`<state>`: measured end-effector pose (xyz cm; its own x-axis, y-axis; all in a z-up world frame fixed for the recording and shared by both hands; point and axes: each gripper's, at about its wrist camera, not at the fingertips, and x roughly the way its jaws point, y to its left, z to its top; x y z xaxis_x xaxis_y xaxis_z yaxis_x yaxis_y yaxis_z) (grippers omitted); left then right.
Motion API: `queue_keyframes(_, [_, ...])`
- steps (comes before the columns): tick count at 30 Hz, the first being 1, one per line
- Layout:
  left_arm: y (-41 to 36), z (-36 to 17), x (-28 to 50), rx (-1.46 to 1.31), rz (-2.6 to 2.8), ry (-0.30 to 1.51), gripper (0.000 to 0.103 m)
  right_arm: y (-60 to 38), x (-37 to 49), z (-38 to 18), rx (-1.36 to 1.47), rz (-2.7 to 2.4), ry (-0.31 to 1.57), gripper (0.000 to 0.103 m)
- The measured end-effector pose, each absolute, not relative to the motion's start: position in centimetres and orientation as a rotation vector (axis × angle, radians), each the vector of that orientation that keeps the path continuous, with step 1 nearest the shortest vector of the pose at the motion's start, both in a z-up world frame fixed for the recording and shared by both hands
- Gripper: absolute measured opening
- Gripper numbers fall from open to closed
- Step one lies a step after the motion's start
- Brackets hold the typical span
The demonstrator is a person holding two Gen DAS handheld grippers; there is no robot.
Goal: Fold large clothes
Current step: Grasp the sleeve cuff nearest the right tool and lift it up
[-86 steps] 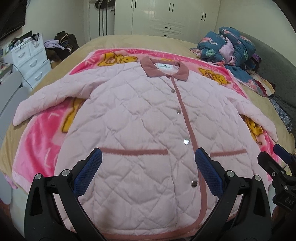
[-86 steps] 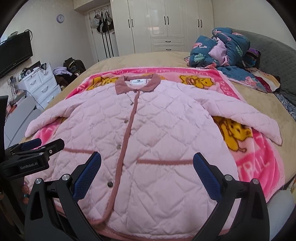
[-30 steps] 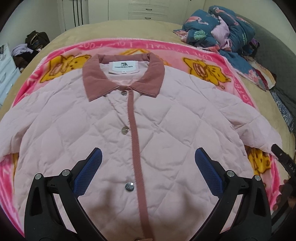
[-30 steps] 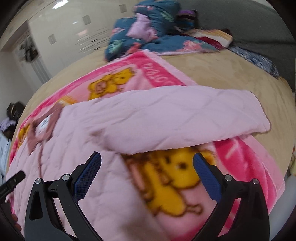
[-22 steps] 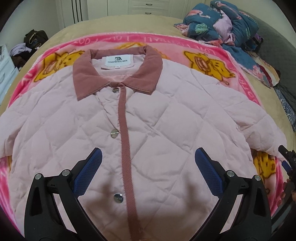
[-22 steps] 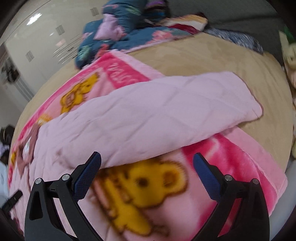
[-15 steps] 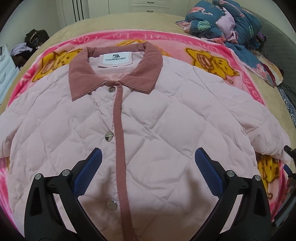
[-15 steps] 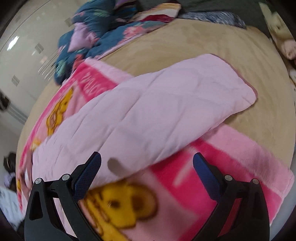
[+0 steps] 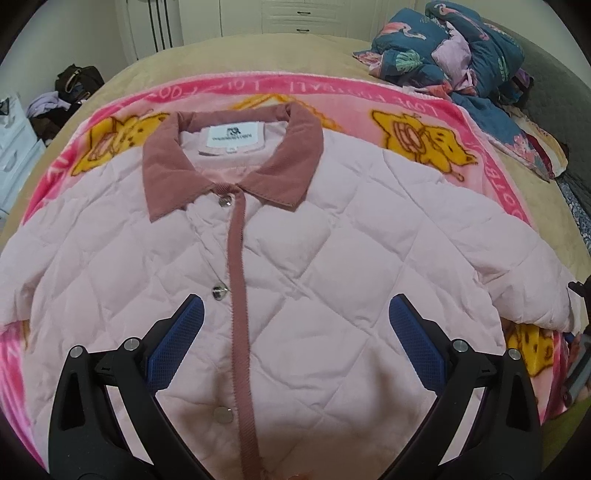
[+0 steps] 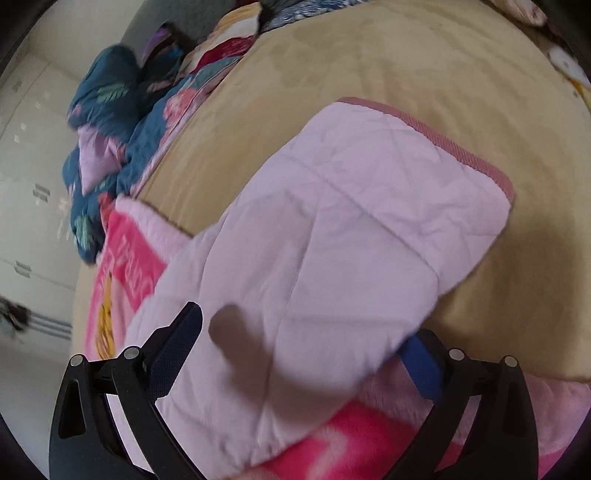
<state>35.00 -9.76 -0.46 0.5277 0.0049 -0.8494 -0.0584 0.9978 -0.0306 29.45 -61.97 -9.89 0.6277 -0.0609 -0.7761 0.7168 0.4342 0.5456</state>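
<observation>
A pale pink quilted jacket (image 9: 332, 266) with a dusty-rose collar (image 9: 229, 162) and snap placket lies buttoned, front up, on a pink cartoon blanket (image 9: 461, 110). My left gripper (image 9: 295, 332) is open and hovers over the jacket's chest. My right gripper (image 10: 303, 339) is open, its fingers straddling the jacket's right sleeve (image 10: 351, 221) partway up from the rose-trimmed cuff (image 10: 461, 147). One blue pad (image 10: 421, 362) sits under the sleeve's edge. The right gripper's tip shows at the far right of the left wrist view (image 9: 580, 291).
The blanket covers a tan bed (image 10: 369, 55). A heap of blue floral bedding (image 9: 461, 48) lies at the bed's far right. White wardrobes (image 9: 295, 14) stand behind. A white drawer unit (image 9: 14, 147) and bags (image 9: 74, 85) are on the left.
My left gripper drifted slightly, the jacket shifting a little right in its view. My right gripper moved in low onto the right sleeve, which now lies between its open fingers.
</observation>
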Motion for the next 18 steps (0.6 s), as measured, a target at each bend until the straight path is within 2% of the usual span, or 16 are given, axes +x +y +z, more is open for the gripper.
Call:
queue_keyframes(2, [-9.5, 0.1, 34.8, -0.054, 0.046, 1.006, 0.094, -62.5, 29.5, -10.2, 1.040, -0.559, 0.743, 0.082])
queue_keyframes(3, [-9.4, 0.3, 34.8, -0.053, 0.048, 1.006, 0.094, -62.8, 29.4, -10.2, 1.056, -0.562, 0.728, 0.079])
queue_keyframes(5, [-9.2, 0.8, 34.7, -0.051, 0.050, 1.004, 0.094, -63.1, 29.5, -9.7, 1.049, -0.557, 0.695, 0.056])
queue_keyframes(6, [-9.1, 1.1, 34.7, -0.045, 0.049, 1.001, 0.094, -63.0, 29.6, -9.2, 1.030, -0.553, 0.682, 0.051])
queue_keyframes(8, [-8.9, 1.6, 34.5, -0.038, 0.049, 0.999, 0.094, -62.8, 29.7, -7.8, 0.997, -0.515, 0.644, 0.034])
queue_keyframes(11, [-8.6, 2.4, 34.3, -0.037, 0.049, 0.991, 0.094, -61.6, 30.2, -5.0, 0.912, -0.439, 0.598, 0.027])
queue_keyframes(18, [-7.6, 4.3, 33.3, -0.056, 0.039, 0.968, 0.094, -58.3, 30.1, 0.8, 0.779, -0.288, 0.521, 0.023])
